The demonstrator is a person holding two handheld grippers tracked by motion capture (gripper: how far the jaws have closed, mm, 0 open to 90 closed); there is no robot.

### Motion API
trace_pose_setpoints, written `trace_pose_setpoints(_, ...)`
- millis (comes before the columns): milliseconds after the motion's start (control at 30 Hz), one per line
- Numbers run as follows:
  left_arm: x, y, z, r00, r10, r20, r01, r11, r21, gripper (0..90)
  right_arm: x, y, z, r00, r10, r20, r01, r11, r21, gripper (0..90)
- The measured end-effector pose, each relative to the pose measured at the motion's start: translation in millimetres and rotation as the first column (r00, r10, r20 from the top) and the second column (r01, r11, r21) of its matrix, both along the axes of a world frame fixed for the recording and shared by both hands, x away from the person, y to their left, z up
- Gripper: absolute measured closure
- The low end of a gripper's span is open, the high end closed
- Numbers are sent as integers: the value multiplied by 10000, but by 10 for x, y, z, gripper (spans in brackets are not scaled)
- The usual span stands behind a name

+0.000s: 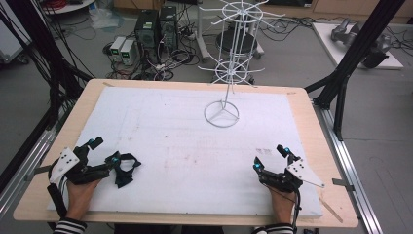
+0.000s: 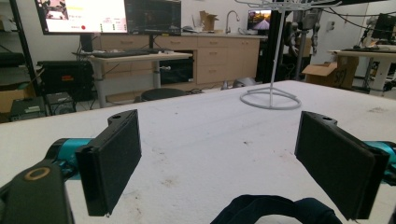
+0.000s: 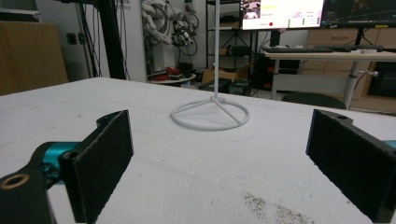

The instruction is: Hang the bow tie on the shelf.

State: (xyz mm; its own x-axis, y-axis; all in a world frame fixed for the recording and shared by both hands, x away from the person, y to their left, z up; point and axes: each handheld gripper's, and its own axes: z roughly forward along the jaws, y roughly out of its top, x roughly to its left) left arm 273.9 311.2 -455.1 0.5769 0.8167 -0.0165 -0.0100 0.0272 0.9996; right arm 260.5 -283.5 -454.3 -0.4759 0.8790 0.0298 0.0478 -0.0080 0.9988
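2 grippers rest low on the white foam board (image 1: 185,146) that covers the wooden table (image 1: 311,126), each held by a hand in a striped sleeve coming in from the near edge. From the high view, the left gripper (image 1: 104,152) sits near the board's left side, its jaws spread wide, and a dark strap-like object (image 1: 124,168) lies on the board just beside it, touching or nearly touching the jaw on the inner side; whether a pad actually presses on it I cannot tell from above. In the left gripper view, the left gripper (image 2: 217,163) has its 2 black pads standing far apart with bare board between them, and the dark strap-like object (image 2: 275,211) shows at the bottom edge, low between the jaws and nearer the right-hand one, not clamped by either. The right gripper (image 1: 270,158) lies near the board's right side, well apart from the left one, with its grey 3-cornered plate pointing toward the table edge. In the right gripper view, the right gripper (image 3: 219,163) is likewise wide open, nothing between its pads but the stained white surface. Toward the far middle of the board stands a white wire display rack (image 1: 229,73) on a ring-shaped base (image 1: 221,114), upright, well apart from both grippers; both gripper views look toward that ring base. Beyond the table, computers and cables sit on the grey floor (image 1: 380,126).
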Motion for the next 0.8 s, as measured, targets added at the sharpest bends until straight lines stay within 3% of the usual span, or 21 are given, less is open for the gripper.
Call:
trace_pose_setpoints(400,6,0,3,10000,14,-72,-14,10000,-49,149,-9,1,-1,10000,-72,-20,73,10000,48,64)
trace_pose_setpoints(800,20,22,35,9985,128,-540,-125,9999,47,148,-12,4,-3,9999,-64,107,64,10000,17,64)
